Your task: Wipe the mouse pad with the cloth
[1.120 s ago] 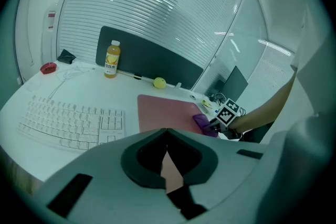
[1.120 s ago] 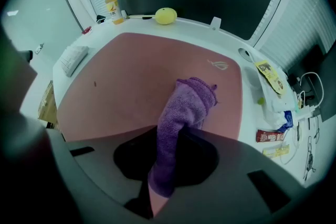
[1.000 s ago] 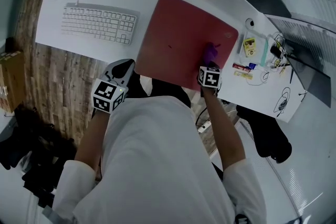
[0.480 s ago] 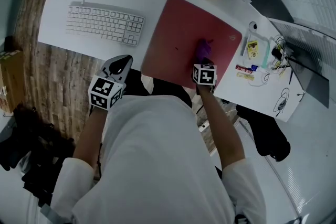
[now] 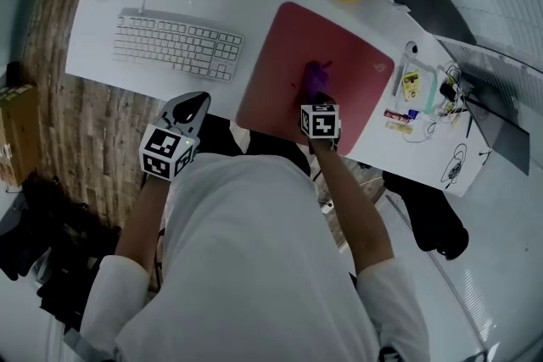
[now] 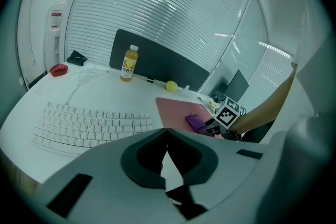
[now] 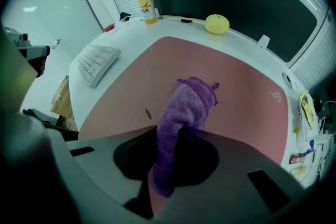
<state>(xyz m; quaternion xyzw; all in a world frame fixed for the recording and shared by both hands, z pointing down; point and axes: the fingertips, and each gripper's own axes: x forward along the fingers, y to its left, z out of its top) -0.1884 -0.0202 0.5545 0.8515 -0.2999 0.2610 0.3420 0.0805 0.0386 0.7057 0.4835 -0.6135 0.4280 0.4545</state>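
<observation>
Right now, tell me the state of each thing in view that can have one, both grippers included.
left gripper: shut, empty, off the desk's near edge
right gripper: shut on the cloth
cloth: pinched, free end resting on the mouse pad
mouse pad: flat on the desk, one small dark speck on it
bottle: upright, cap on
keyboard: flat, untouched

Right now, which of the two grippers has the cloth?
The right gripper: its jaws are shut on the purple cloth lying on the pink mouse pad. The left gripper is shut with nothing in it.
</observation>
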